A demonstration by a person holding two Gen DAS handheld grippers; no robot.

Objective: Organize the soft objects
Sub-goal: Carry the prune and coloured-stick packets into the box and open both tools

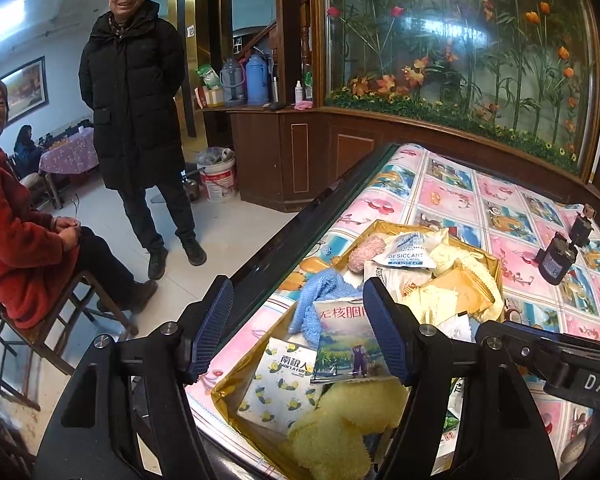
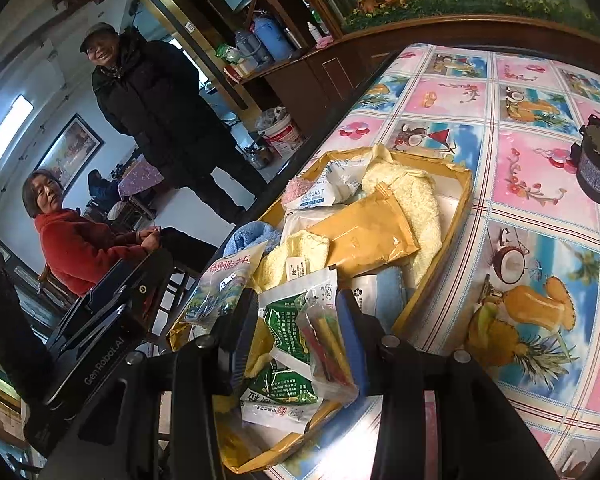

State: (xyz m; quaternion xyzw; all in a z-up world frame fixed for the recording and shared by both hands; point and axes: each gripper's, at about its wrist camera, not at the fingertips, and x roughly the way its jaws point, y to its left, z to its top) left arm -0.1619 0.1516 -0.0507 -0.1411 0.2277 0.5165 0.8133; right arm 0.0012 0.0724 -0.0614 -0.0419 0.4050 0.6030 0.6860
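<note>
**Soft items mostly gathered in gold tray; both fingers free**

Tabletop point(image 2: 540, 128): covered by a patterned cloth of pink and blue squares. Largely bare apart from the tray and a dark cylindrical device point(image 2: 598, 168) standing well apart, toward the far right.

Gold tray point(image 2: 458, 196): sits near the tabletop's left edge and holds every soft object in view. None lies loose on the cloth, so the gathering looks largely done. Contents are heaped, overlapping, not sorted by kind; tidying inside the tray appears to be what is left.

Contents, large to small: pale yellow towel point(image 2: 416, 204) along the far right wall; fluffy yellow cloth point(image 1: 340, 432) at the near end; blue knit cloth point(image 1: 320, 296) by the left wall; mustard flat pouch point(image 2: 364, 232) lying across the middle; landscape-printed snack bag point(image 1: 346, 344) on top; white lemon-print packet point(image 1: 280, 384) beside it; green-printed packet point(image 2: 288, 344); clear sachet with red and yellow sticks point(image 2: 328, 344); desiccant sachet point(image 1: 408, 252) and a small pink fuzzy piece point(image 1: 366, 250) at the far end.

Left gripper point(image 1: 300, 328): fingers well apart, hanging over the tray's near left part, holding nothing.

Right gripper point(image 2: 296, 344): fingers partly apart either side of the green packet and clear sachet; the pads do not appear to press on either.

Two onlookers stand and sit beyond the tabletop's left edge.
</note>
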